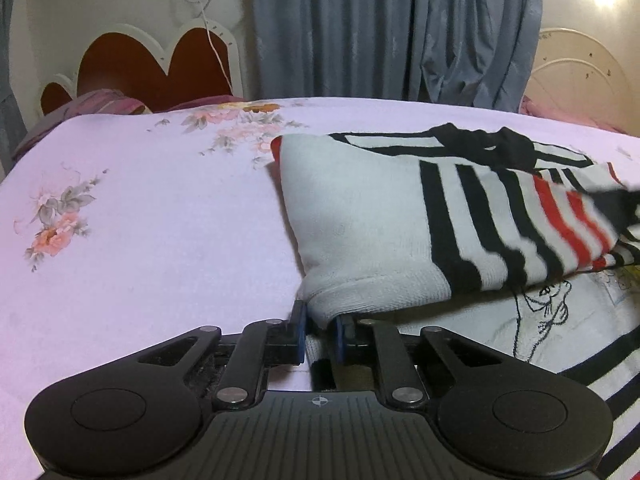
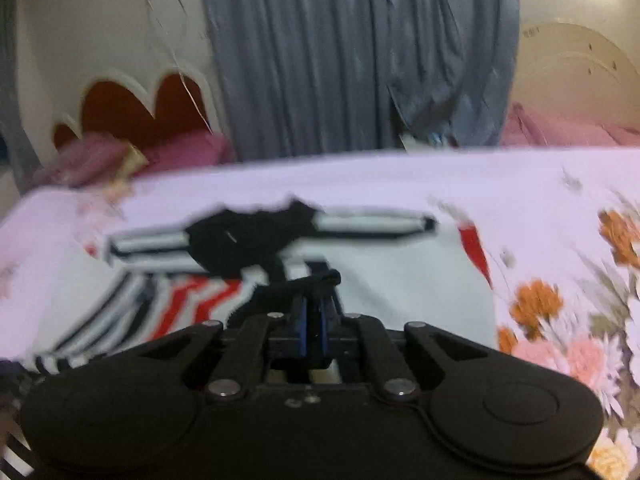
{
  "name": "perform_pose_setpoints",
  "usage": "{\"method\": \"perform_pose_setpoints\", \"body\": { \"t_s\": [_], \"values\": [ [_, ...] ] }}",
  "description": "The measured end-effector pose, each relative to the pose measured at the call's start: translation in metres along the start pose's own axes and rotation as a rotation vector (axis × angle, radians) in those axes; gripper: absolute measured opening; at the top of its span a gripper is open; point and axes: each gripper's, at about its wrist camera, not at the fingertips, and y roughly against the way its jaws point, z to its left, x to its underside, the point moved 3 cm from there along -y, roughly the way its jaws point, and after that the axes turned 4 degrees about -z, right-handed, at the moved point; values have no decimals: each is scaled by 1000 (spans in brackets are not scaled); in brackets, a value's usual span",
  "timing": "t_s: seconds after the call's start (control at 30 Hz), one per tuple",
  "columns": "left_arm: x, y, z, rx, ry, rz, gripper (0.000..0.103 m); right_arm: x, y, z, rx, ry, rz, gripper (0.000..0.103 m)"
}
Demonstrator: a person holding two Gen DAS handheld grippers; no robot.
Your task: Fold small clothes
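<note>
Out on the pale lilac floral bedsheet (image 1: 140,208): a small white knit top with black and red stripes (image 1: 360,220), spread across the bed's middle and already partly doubled over on itself. Black collar bunched at the far edge, a printed line drawing peeking out from under the raised flap in the left wrist view.

Left gripper (image 1: 320,330), black with blue pads: clamped on the thick white ribbed hem corner, fabric pinched tight between the closed-in jaws and draped upward in a soft tent. No slack showing at the pinch.

Right gripper (image 2: 314,320): jaws drawn nearly together, a dark strip of the garment bunched between the blue pads, looks like the black trim. View heavily blurred, so exact seam impossible to name, but a grip on cloth reads as likely.

Handling call: light, limp, stretchy knit, no stiffness at all. Sags from any single point, slides easily over the smooth sheet. Thick hems and trims the best handholds, since thin body fabric tends to slip out. Both corners carried level and together, otherwise a skewed fold. Nothing fragile here.

Grey curtain (image 1: 400,28) and red heart-shaped headboard (image 1: 160,64) behind, well apart from the action.
</note>
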Motion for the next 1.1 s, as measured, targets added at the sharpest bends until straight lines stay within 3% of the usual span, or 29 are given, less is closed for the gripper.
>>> {"method": "perform_pose_setpoints", "body": {
  "t_s": [0.4, 0.47, 0.53, 0.63, 0.77, 0.87, 0.93, 1.1],
  "values": [
    [-2, 3, 2, 33, -39, 19, 13, 19, -14, -6, 31, 13, 66, 9],
    [-7, 19, 4, 31, -40, 6, 13, 11, -2, -3, 68, 38, 38, 36],
    [-16, 41, -1, 33, -51, -39, 13, 5, 20, 1, 32, 50, -40, 41],
    [-33, 47, -26, 75, -56, -79, 14, 5, 25, 23, -31, 82, -30, 35],
    [-37, 10, -61, 106, -70, -8, 14, 20, 2, 70, -128, 155, 43, 19],
    [-27, -6, -69, 90, -74, 45, 18, 34, -12, 93, -127, 223, 94, 17],
    [-20, -7, -63, 111, -24, 31, 18, 41, -18, 92, -99, 232, 104, 17],
    [-33, -3, -58, 119, -34, 22, 18, 30, -13, 88, -107, 201, 93, 19]
  ]
}}
